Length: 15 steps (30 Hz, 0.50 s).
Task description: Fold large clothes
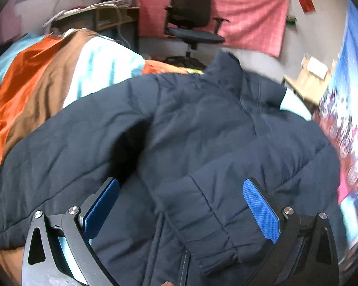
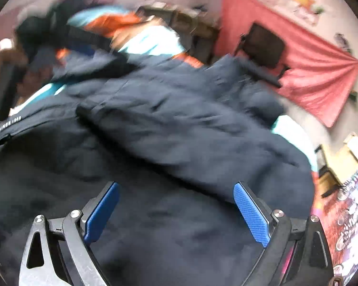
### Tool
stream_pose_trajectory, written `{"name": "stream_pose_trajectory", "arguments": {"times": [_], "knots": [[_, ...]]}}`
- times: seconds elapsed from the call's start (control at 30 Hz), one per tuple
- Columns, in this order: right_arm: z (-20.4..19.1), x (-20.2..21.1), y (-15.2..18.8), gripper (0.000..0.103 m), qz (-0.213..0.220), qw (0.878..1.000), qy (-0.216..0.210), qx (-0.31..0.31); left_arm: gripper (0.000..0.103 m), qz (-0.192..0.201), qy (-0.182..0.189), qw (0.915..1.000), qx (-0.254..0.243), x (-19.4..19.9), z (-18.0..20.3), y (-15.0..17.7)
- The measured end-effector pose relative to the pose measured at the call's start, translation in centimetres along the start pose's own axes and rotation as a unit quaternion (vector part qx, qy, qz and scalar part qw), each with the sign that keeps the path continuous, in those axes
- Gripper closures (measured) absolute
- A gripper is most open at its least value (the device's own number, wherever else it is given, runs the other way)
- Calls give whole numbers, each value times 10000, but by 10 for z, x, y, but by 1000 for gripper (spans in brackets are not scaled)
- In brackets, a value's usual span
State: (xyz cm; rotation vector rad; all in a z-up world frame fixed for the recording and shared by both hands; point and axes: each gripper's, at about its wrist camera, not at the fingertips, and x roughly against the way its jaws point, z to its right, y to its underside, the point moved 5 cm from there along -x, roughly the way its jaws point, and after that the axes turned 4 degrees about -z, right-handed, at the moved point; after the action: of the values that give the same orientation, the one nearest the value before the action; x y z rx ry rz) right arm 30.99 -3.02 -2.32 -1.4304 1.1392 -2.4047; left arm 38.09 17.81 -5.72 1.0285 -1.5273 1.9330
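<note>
A large dark navy padded jacket lies spread over a bed, collar toward the far side, one sleeve folded across its front. My left gripper hovers just above the jacket's lower front by the zipper, jaws wide apart, nothing pinched between the blue pads. In the blurred right wrist view the same jacket fills the frame, a sleeve lying across its body. My right gripper stands open over the dark fabric, blue pads far apart and holding nothing.
The bedspread has orange, brown and pale blue stripes. A black office chair stands beyond the bed before a pink cloth on the wall. A cluttered desk sits at back left, cardboard boxes at right.
</note>
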Motion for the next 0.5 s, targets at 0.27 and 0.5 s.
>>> {"name": "stream_pose_trajectory", "arguments": {"times": [0.27, 0.5], "knots": [[160, -10, 24, 22, 149, 9559, 1253, -2650, 1, -467, -722, 9942, -642, -53, 18, 33], [189, -82, 42, 36, -474, 9447, 666, -3177, 1, -372, -381, 9980, -328, -67, 8, 44]]}}
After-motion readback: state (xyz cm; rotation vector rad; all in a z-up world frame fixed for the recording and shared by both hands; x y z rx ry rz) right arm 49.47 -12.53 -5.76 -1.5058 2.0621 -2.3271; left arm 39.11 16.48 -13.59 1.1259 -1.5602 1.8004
